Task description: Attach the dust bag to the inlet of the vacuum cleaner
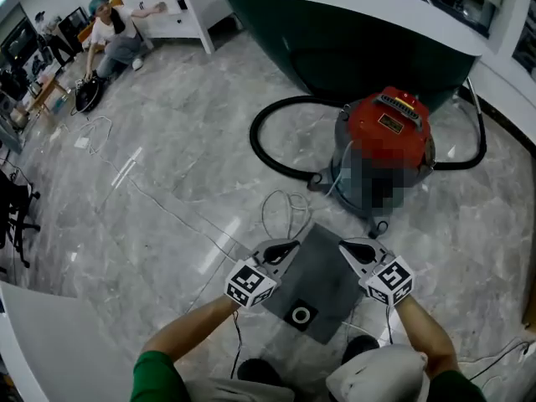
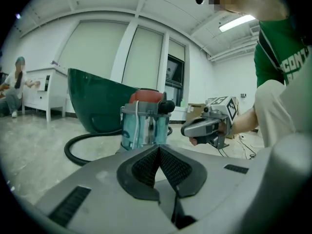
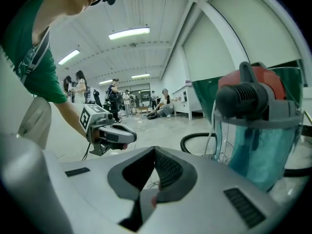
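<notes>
Insp. note, near to far:

1. Dust bag (image 1: pixel 322 275): grey, flat, lying on the marble floor (image 1: pixel 167 141) directly in front of the operator's feet. Round black collar ring (image 1: pixel 300 315) w/ white centre faces up at the near end of the bag. Bag is not on the vac; it lies apart from it, on the near side.

2. Left gripper (image 1: pixel 287 248): over the bag's far left corner. Own view shows the ribbed pads pressed together at the tips, nothing between them. Contact w/ the bag cannot be told.

3. Right gripper (image 1: pixel 349 248): over the bag's far right edge, level w/ the left one, the two near each other. Own view shows the pads closed tip to tip, empty.

4. Thin white cable (image 1: pixel 285 194): loose loops on the floor just beyond the bag.

5. Vacuum cleaner (image 1: pixel 387 128): upright, beyond and to the right of the bag; red lid, translucent blue-green drum per the gripper views. Inlet not discernible.

6. Black hose (image 1: pixel 268 153): wide loop on the floor to the vac's left.

7. Dark green curved counter (image 1: pixel 352 48) behind the vac.

8. Far left: person (image 1: pixel 113 36) seated on the floor beside a white cabinet (image 1: pixel 180 11)
</notes>
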The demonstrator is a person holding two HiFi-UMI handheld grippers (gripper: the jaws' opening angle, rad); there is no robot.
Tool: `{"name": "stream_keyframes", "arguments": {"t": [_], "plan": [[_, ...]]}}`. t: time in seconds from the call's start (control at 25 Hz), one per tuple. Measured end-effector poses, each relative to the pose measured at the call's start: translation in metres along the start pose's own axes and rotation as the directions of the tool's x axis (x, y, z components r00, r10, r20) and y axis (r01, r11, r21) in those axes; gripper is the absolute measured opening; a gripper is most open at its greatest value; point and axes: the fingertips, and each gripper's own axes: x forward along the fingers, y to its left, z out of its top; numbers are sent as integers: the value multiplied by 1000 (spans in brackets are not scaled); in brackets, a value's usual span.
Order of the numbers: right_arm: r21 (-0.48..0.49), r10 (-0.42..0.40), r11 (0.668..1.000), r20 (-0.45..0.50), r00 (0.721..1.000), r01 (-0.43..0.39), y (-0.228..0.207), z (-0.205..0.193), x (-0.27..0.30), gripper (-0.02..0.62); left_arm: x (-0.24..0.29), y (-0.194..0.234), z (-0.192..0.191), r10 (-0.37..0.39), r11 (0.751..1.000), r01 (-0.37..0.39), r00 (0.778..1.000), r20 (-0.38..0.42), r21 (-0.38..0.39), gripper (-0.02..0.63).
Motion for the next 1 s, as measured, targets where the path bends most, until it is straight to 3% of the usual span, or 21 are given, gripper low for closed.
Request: {"name": "stream_keyframes", "arguments": {"t": [0.4, 0.72, 1.0], "plan": [[39, -8, 999, -31, 999, 9, 28, -72, -4, 8, -1, -10, -77, 20, 997, -25, 998, -63, -70, 3], [14, -33, 999, -62, 998, 34, 43, -101, -9, 9, -10, -21, -85, -51, 999, 50, 993, -106, -19, 3], [23, 27, 999, -153, 988, -24, 95, -151, -13, 8, -24, -48, -134, -98, 994, 105, 974, -205, 21, 3]]}}
